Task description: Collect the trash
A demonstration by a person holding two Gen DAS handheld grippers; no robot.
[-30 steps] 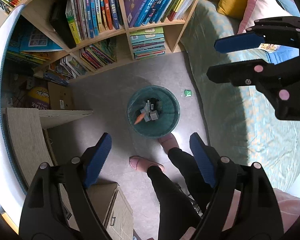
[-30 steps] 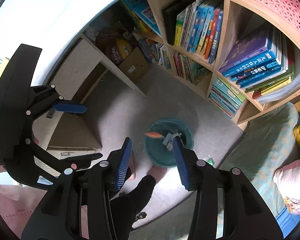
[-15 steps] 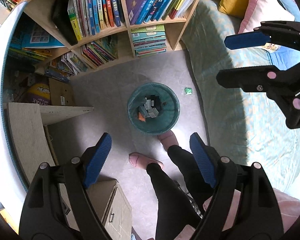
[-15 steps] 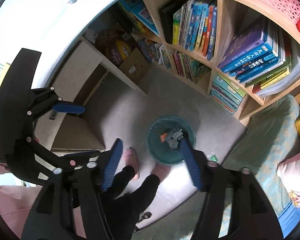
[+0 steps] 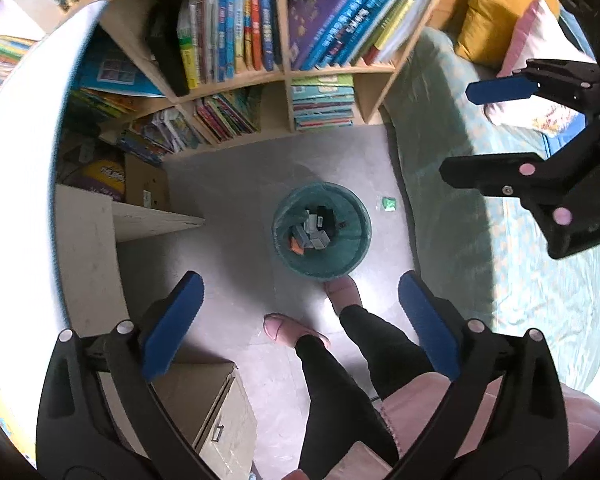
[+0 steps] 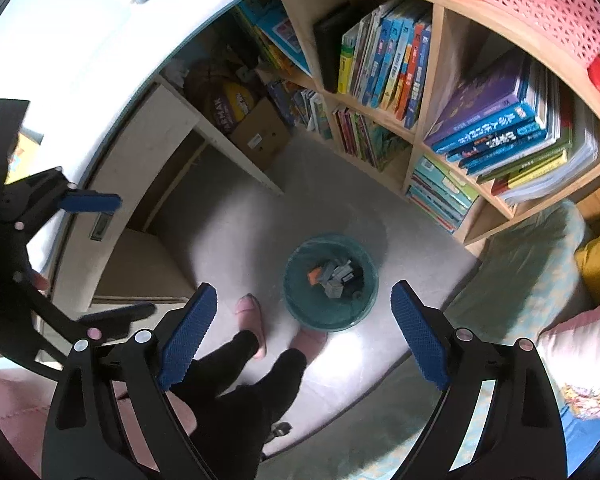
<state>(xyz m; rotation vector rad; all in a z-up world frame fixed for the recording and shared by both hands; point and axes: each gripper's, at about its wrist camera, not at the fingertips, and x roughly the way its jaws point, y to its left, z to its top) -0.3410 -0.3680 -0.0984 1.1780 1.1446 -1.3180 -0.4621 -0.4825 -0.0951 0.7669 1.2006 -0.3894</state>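
Hanging high above the floor, the left gripper [image 5: 300, 320] points down with its jaws spread about as wide as they go, having just been opening, and nothing lies between the two blue pads. The right gripper [image 6: 304, 336] also stands wide and empty, its jaws likewise just opened, tilted down toward the same spot.

Below both sits one round bin [image 5: 288, 256] lined with a teal bag, holding the collected trash [image 5: 312, 236]: several grey and dark pieces and one orange one. One small green scrap [image 5: 389, 204] lies on the grey floor [image 5: 228, 264] just right of the bin, near the edge of the bed [image 5: 452, 240].

Two pink slippers [image 5: 342, 290] stand at the near side of the bin, one touching its rim. Open floor stretches left of the bin to a pale cabinet [image 5: 88, 248]; the bookshelf [image 5: 284, 76] closes the far side, and the bed closes the right.
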